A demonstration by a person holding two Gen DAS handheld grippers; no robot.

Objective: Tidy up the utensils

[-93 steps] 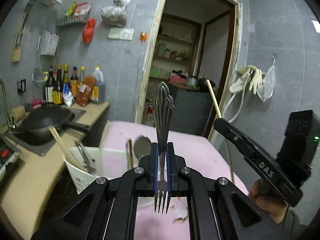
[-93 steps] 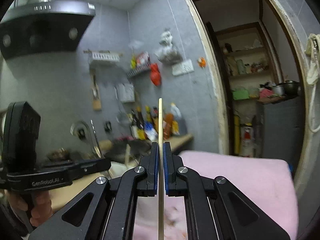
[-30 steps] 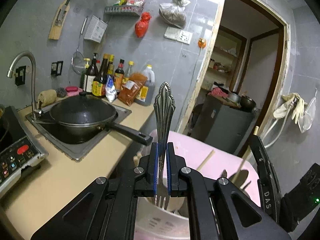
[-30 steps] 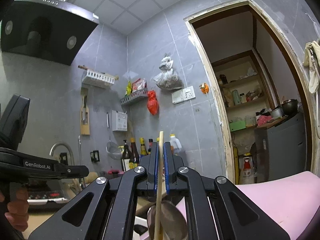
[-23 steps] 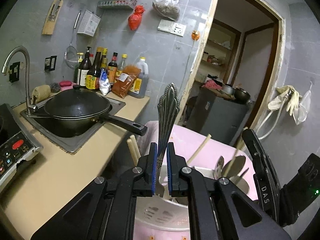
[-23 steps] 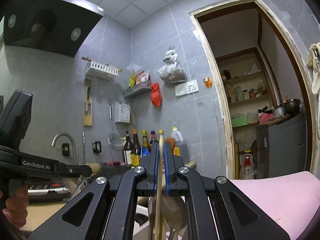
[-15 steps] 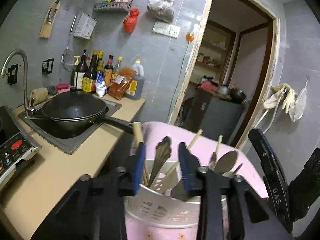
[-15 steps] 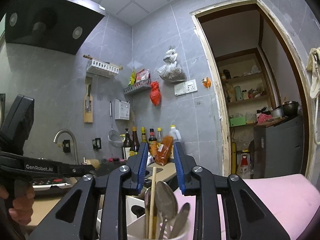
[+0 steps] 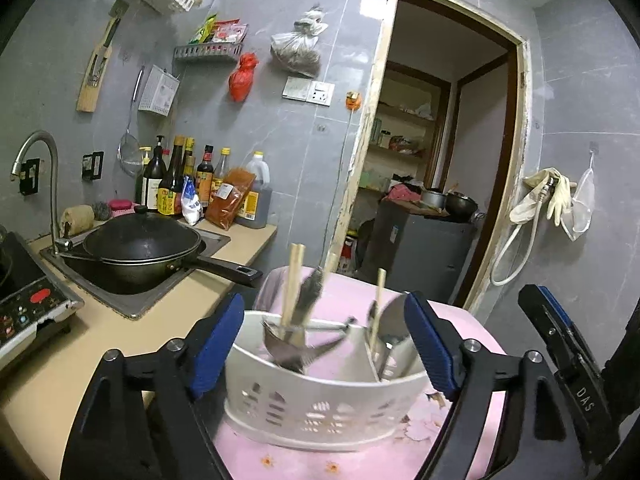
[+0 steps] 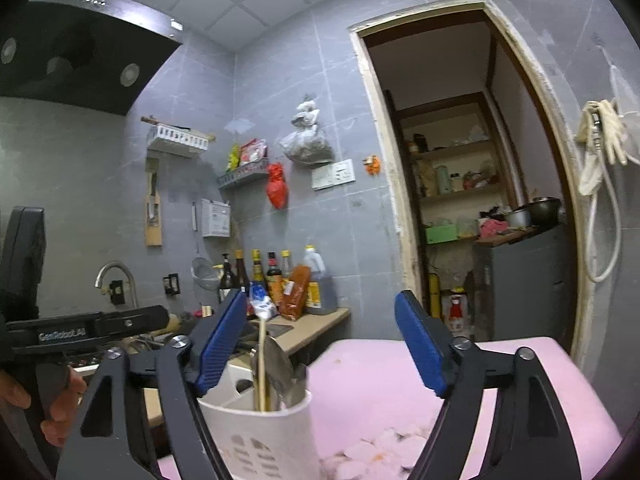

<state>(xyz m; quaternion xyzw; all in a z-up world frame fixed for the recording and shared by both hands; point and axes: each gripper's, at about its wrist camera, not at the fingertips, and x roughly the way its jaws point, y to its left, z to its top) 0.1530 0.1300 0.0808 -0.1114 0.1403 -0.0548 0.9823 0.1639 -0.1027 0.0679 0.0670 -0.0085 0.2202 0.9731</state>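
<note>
A white slotted utensil holder (image 9: 320, 404) stands on the pink table cover (image 9: 348, 460). The ornate metal fork (image 9: 308, 300) leans in its left compartment, blurred, beside a wooden chopstick (image 9: 292, 284). Another chopstick (image 9: 376, 312) and a spoon (image 9: 394, 320) stand in the right compartment. My left gripper (image 9: 326, 344) is open and empty, its jaws spread either side of the holder. In the right wrist view my right gripper (image 10: 320, 344) is open and empty above the holder (image 10: 260, 440), where the chopstick (image 10: 261, 364) and a spoon (image 10: 278, 364) stand.
A black wok (image 9: 140, 246) sits over the sink on the beige counter (image 9: 48, 364) to the left, with an induction cooker (image 9: 24, 304) nearer. Sauce bottles (image 9: 188, 180) line the wall. A doorway (image 9: 432, 168) opens behind the table. The other gripper shows at right (image 9: 568, 344).
Both grippers have opened wide. The left let go of the fork, which dropped into the holder; the right let go of the chopstick, which now stands in the holder.
</note>
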